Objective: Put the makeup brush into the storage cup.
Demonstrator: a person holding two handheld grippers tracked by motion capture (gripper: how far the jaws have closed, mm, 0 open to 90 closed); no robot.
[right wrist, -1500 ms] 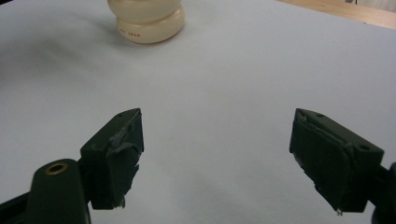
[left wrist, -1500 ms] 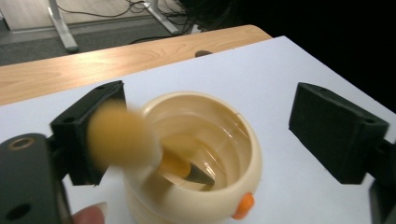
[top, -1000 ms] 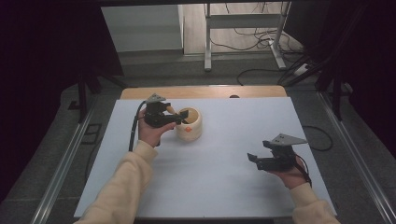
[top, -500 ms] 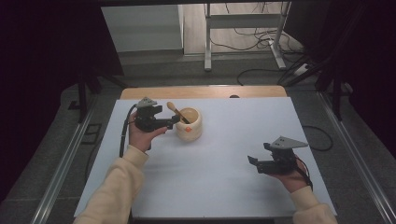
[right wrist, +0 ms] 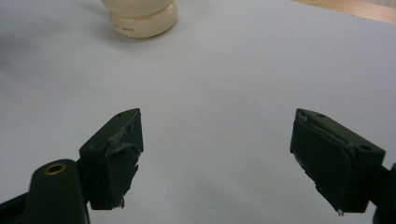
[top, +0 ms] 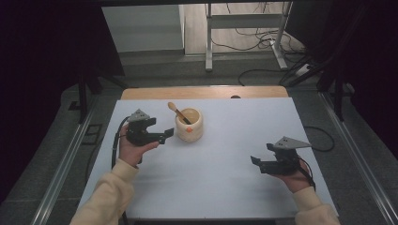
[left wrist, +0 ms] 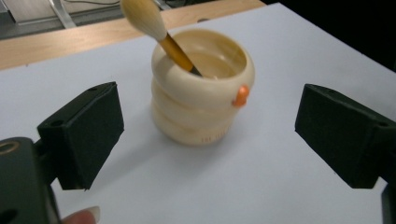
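Observation:
A cream ribbed cup (top: 188, 126) with a small orange knob stands on the white table sheet, left of centre toward the back. A brush (top: 177, 111) with a wooden handle leans in it, its pale bristle tip up and pointing far-left. My left gripper (top: 166, 135) is held just left of the cup, open, with nothing between its jaws. In the left gripper view the cup (left wrist: 201, 93) and brush (left wrist: 142, 14) sit ahead of the open gripper (left wrist: 212, 133). My right gripper (top: 256, 161) hovers open at the front right. Its own view shows the gripper (right wrist: 224, 158) open over bare sheet, with the cup base (right wrist: 140, 18) far off.
The white sheet (top: 225, 187) covers most of the table, and a wooden strip (top: 206, 92) shows along the far edge. Metal rails (top: 63, 159) run down both sides. Cables and a frame leg (top: 209, 42) lie on the floor beyond.
My left gripper has drawn back from the cup's rim, to the left and toward the person. The brush now leans in the cup by itself. The right gripper has barely shifted.

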